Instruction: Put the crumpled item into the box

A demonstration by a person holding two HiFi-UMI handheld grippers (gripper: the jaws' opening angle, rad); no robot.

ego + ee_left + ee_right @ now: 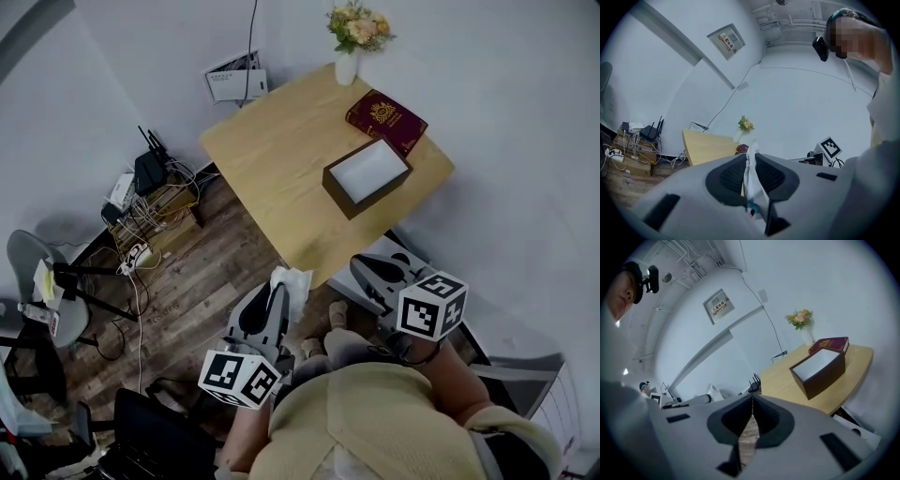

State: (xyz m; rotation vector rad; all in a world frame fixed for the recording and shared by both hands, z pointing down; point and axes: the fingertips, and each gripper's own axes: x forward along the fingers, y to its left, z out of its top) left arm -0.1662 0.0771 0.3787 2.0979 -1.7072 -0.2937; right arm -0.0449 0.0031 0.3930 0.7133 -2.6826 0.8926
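Wooden worktop against a white wall carries an open box, a red book and a vase of flowers. Left gripper jaws are clamped on the crumpled white paper, just beside the worktop's near corner and well apart from the box. Right gripper jaws are pressed together, empty.

On the table before me the box lies toward the right edge, the book just behind it and the vase behind the book at the far corner. My left gripper is before the table's near corner with the crumpled item between its jaws; my right gripper is to its right, well apart from the box. Cables lie on the floor left of the table.
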